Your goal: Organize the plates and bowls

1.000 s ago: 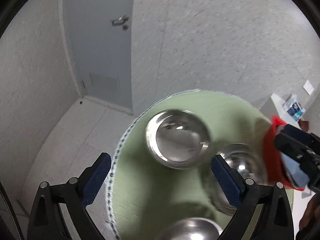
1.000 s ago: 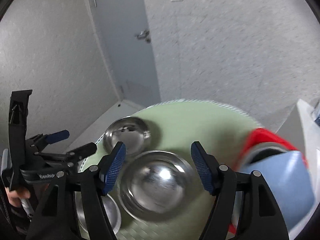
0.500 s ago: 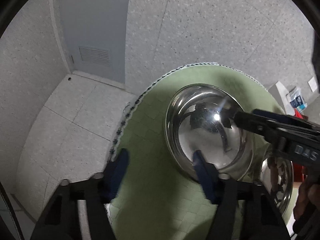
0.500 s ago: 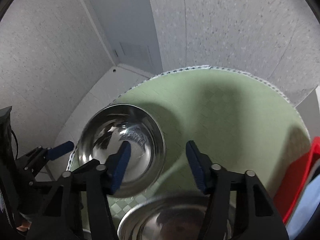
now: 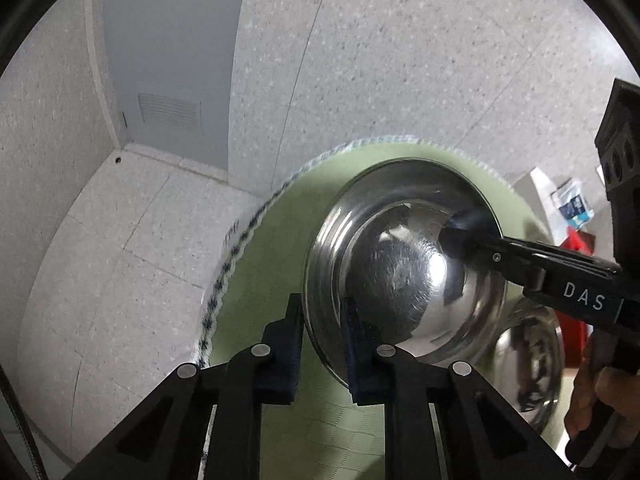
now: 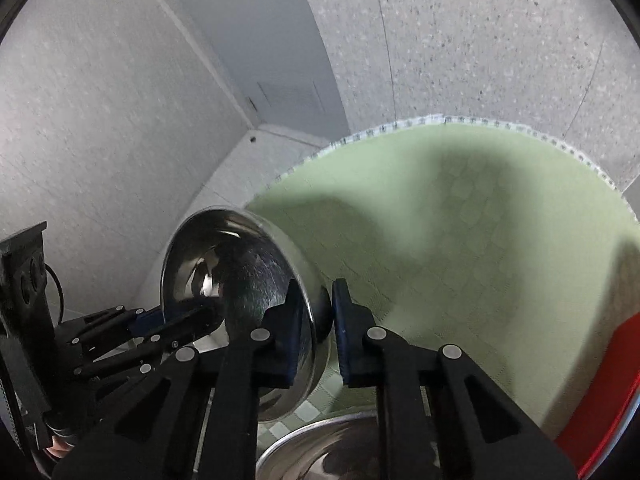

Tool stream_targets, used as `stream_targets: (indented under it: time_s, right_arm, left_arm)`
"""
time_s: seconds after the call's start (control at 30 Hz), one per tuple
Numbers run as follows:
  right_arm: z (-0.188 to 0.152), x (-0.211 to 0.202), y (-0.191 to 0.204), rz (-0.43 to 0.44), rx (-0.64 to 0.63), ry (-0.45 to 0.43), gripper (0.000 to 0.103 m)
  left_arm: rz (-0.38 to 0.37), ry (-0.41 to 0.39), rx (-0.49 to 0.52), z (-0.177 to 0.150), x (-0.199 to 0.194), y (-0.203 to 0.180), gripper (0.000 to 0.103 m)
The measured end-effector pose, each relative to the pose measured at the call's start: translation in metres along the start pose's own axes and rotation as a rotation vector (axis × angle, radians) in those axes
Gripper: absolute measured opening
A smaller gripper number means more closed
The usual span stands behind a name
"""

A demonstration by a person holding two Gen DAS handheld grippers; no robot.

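Note:
A shiny steel bowl (image 5: 404, 276) is tilted up off the round green mat (image 5: 276, 272). My left gripper (image 5: 322, 344) is shut on its near left rim. My right gripper (image 6: 314, 320) is shut on the opposite rim of the same bowl (image 6: 240, 276), and its fingers (image 5: 472, 240) reach in from the right in the left wrist view. The left gripper also shows at the lower left of the right wrist view (image 6: 176, 320). A second steel bowl (image 5: 524, 364) lies on the mat behind and right, and shows at the bottom of the right wrist view (image 6: 320, 452).
The mat (image 6: 460, 240) covers a round table with a patterned edge; tiled floor (image 5: 120, 240) lies to the left. A grey door (image 5: 168, 60) and speckled walls stand behind. A red container (image 6: 608, 380) sits at the right table edge.
Both grippers have closed from open onto opposite rims of the bowl. The bowl has tipped up from lying flat on the mat.

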State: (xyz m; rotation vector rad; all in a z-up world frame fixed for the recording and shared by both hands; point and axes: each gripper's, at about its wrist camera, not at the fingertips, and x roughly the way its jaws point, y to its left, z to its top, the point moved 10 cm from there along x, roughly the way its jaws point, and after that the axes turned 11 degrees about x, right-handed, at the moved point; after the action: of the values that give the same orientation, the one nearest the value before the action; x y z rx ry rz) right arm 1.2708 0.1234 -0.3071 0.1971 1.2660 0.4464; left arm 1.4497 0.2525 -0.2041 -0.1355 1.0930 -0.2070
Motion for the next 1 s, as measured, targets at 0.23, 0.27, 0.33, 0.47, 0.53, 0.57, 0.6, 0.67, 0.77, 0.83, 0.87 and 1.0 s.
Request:
stream_targets:
  time_s: [0.23, 0.27, 0.33, 0.47, 0.53, 0.57, 0.6, 0.67, 0.77, 0.83, 0.87, 1.0]
  right_arm:
    - [0.008, -0.058, 0.01, 0.036, 0.001, -0.101, 0.015]
    - [0.006, -0.068, 0.008, 0.038, 0.008, -0.114, 0.015]
    - [-0.001, -0.086, 0.005, 0.037, 0.019, -0.144, 0.015]
    - [-0.019, -0.112, -0.017, 0.015, 0.058, -0.177, 0.015]
    - [-0.03, -0.117, -0.033, -0.003, 0.078, -0.184, 0.015]
    - [-0.036, -0.119, -0.039, -0.007, 0.088, -0.184, 0.015]
    - [-0.041, -0.119, -0.044, -0.011, 0.1, -0.183, 0.015]
    - [-0.056, -0.118, -0.056, -0.02, 0.123, -0.172, 0.015]
    - [-0.073, -0.115, -0.068, -0.039, 0.144, -0.158, 0.015]
    - [-0.084, -0.112, -0.074, -0.048, 0.152, -0.147, 0.015]
    - [-0.09, -0.109, -0.078, -0.049, 0.157, -0.14, 0.015]
    - [-0.1, -0.104, -0.084, -0.059, 0.163, -0.125, 0.015]
  left_arm:
    - [-0.026, -0.088, 0.042, 0.016, -0.052, -0.024, 0.014]
    - [-0.039, -0.099, 0.058, 0.019, -0.059, -0.032, 0.014]
    - [-0.06, -0.108, 0.088, 0.014, -0.068, -0.051, 0.014]
    - [-0.089, -0.099, 0.16, 0.001, -0.074, -0.082, 0.014]
    - [-0.1, -0.086, 0.182, -0.004, -0.07, -0.092, 0.014]
    - [-0.104, -0.077, 0.196, -0.008, -0.067, -0.098, 0.014]
    - [-0.106, -0.066, 0.207, -0.011, -0.063, -0.103, 0.014]
    - [-0.109, -0.049, 0.226, -0.013, -0.055, -0.11, 0.014]
    - [-0.105, -0.021, 0.248, -0.018, -0.044, -0.119, 0.014]
    - [-0.093, -0.006, 0.262, -0.017, -0.035, -0.125, 0.014]
    - [-0.092, -0.001, 0.262, -0.017, -0.032, -0.129, 0.014]
    - [-0.084, 0.017, 0.264, -0.021, -0.019, -0.141, 0.014]
